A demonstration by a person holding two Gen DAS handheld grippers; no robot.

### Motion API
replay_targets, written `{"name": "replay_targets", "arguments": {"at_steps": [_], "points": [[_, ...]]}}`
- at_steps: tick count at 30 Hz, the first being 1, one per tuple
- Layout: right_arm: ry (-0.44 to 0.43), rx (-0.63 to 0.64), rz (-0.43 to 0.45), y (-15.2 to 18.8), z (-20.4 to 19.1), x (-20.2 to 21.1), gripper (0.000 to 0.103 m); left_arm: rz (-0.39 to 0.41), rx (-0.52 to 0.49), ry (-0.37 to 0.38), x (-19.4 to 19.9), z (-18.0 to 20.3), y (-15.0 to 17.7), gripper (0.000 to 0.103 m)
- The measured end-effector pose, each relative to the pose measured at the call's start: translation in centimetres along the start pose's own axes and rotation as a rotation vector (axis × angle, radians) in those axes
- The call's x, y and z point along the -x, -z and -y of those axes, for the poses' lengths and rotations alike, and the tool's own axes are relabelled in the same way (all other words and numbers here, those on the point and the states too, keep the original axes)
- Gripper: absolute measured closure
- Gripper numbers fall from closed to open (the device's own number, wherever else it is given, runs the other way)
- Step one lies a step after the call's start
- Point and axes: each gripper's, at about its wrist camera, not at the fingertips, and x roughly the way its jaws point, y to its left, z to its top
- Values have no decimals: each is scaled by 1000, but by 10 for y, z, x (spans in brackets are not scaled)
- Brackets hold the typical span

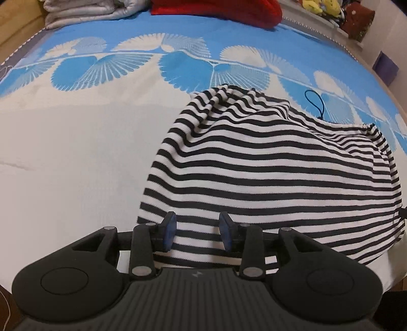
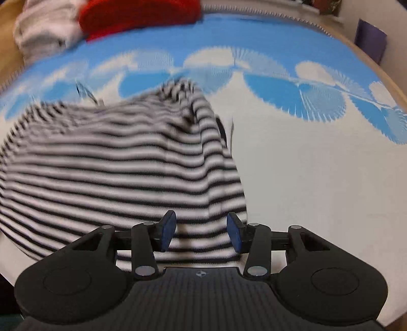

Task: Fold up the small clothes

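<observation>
Both hand-held grippers, left and right, gape apart over striped garment on blue-white bedspread.

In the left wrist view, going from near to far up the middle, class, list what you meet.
left gripper → striped garment → blue-and-white patterned bedcover → red cloth

Blue-and-white patterned bed bearing striped garment, red cloth, grey bedding.
</observation>
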Motion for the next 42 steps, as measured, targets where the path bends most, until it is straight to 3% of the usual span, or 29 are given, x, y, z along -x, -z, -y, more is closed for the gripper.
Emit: {"name": "replay_targets", "arguments": {"at_steps": [15,18,21,24,27,36,42], "points": [[-1,-37,43,-6,1,5,56,34,17,-74,20,-16,8,62],[-7,-56,47,-5,5,7,56,58,95,-39,35,-22,12,62],[-18,-54,61,-4,8,12,56,58,246,2,42,-35,21,62],[-26,-64,78,-3,16,18,56,40,409,31,37,-47,37,62],[-29,-99,85,-3,28,21,56,26,511,38,28,-54,52,62],[-48,-214,151,-3,63,39,56,-25,722,75,-4,-58,82,61],[-44,-263,157,1,81,43,56,45,806,110,-12,-62,88,61]]}}
